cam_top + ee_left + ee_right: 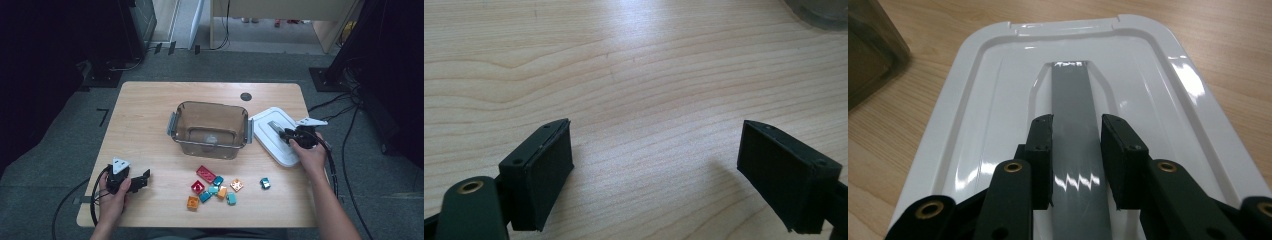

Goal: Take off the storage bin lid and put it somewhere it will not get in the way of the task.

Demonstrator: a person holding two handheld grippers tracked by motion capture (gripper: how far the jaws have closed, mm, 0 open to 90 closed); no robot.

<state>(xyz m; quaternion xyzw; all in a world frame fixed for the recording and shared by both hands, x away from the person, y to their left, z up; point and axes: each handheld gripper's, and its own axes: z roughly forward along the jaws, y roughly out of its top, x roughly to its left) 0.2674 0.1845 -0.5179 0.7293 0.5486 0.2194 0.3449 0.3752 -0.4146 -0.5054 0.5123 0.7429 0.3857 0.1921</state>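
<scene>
Your right gripper was closed on the grey handle of the white lid, one jaw on each side of the strip, pinching it. The lid lay flat on the table, just to the right of the clear brown bin and close against its side latch.

I judged the lid light and stiff: hard, glossy plastic that would keep its shape when lifted. That shine also suggested it would be slippery, so the raised handle was the sensible place to take hold, near its middle, where the lid should hang level and not tip. Gripped nearer one end, it would likely have swung.

Your left gripper rested low over bare wood at the near left of the table, its jaws spread wide with nothing between them.

The small coloured bricks lay loose in front of the bin, with one teal brick apart to the right.

No brand, label or writing could be read on the lid, the bin or the bricks.
</scene>
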